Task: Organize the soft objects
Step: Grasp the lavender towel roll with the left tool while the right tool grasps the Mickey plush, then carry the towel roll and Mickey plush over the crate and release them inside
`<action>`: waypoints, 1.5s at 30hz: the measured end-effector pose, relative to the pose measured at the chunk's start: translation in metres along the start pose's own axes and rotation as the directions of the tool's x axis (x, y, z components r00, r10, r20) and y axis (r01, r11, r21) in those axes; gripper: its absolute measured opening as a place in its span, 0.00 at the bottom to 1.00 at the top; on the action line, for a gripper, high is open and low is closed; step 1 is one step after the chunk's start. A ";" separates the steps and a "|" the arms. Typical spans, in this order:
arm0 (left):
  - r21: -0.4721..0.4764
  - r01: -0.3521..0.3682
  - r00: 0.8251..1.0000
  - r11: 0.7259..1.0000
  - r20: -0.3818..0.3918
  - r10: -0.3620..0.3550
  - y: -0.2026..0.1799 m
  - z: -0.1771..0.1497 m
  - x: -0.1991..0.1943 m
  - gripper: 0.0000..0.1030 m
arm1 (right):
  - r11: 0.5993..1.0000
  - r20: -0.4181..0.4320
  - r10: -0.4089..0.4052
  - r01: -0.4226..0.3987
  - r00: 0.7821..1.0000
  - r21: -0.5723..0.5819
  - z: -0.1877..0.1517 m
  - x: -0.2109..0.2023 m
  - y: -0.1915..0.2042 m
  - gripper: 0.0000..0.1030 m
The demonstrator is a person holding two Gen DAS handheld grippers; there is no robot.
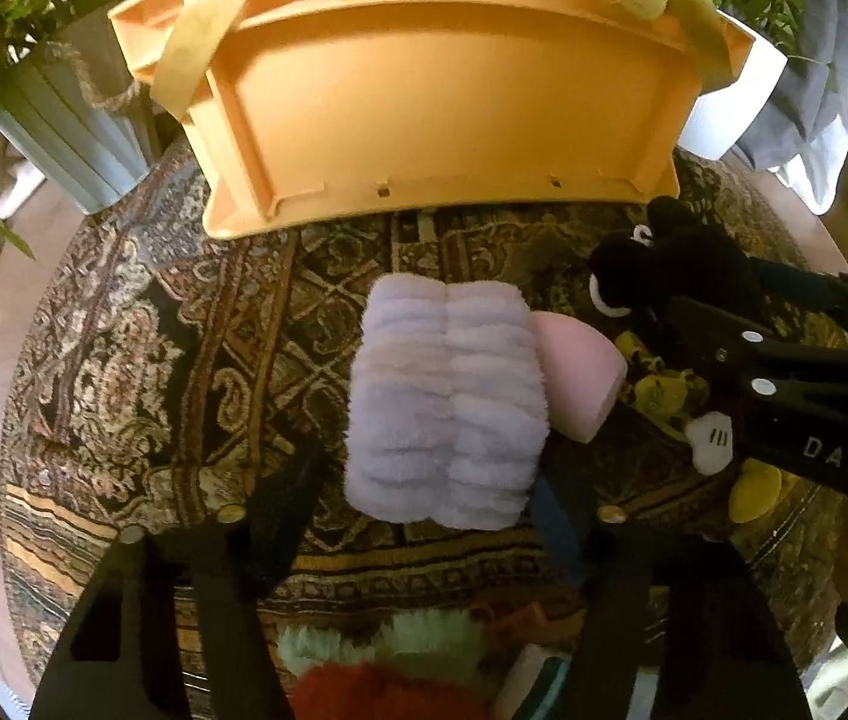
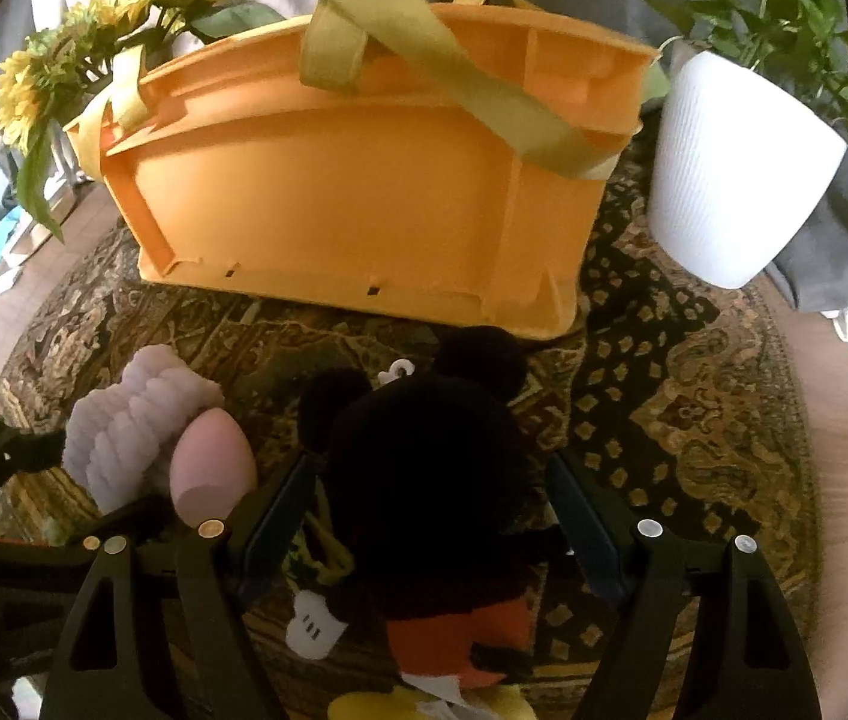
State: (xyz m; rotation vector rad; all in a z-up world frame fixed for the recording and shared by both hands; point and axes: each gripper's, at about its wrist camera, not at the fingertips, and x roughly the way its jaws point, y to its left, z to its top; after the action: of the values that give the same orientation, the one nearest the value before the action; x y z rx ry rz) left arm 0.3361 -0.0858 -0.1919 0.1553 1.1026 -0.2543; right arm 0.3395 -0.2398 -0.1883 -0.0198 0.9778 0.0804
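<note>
An orange bin point(image 1: 436, 102) with yellow straps stands at the far side of the rug; it also shows in the right wrist view point(image 2: 352, 192). My left gripper point(image 1: 433, 480) is shut on a fluffy lilac pad point(image 1: 448, 402), held above the rug; the pad also shows in the right wrist view point(image 2: 130, 426). A pink egg-shaped sponge point(image 1: 580, 378) lies beside it. My right gripper point(image 2: 430, 504) is open, its fingers on either side of a black mouse plush point(image 2: 424, 468) lying on the rug. The plush also shows in the left wrist view point(image 1: 664, 276).
A patterned rug point(image 2: 694, 420) covers a round table. A white plant pot point(image 2: 730, 168) stands right of the bin, a grey vase of sunflowers point(image 1: 58, 114) left of it. A red and green fluffy item point(image 1: 376, 666) lies near the front edge.
</note>
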 end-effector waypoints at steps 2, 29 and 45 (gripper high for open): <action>0.002 0.008 1.000 1.000 -0.011 -0.008 0.001 -0.001 0.001 0.52 | 1.000 -0.004 0.008 -0.008 1.000 -0.006 -0.001 0.002 0.002 0.77; 0.016 0.004 0.981 1.000 0.192 -0.007 -0.004 -0.005 -0.054 0.45 | 1.000 0.113 -0.018 0.021 0.993 -0.020 -0.002 -0.056 0.013 0.61; 0.005 -0.013 0.941 1.000 0.338 0.010 0.002 0.005 -0.111 0.45 | 1.000 0.254 -0.018 0.021 0.967 -0.009 0.016 -0.108 0.021 0.61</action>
State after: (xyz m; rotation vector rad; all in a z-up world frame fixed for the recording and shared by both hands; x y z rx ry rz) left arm 0.2934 -0.0711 -0.0905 0.1186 0.7586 -0.2634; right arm 0.2907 -0.2243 -0.0895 -0.0289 0.7209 0.0682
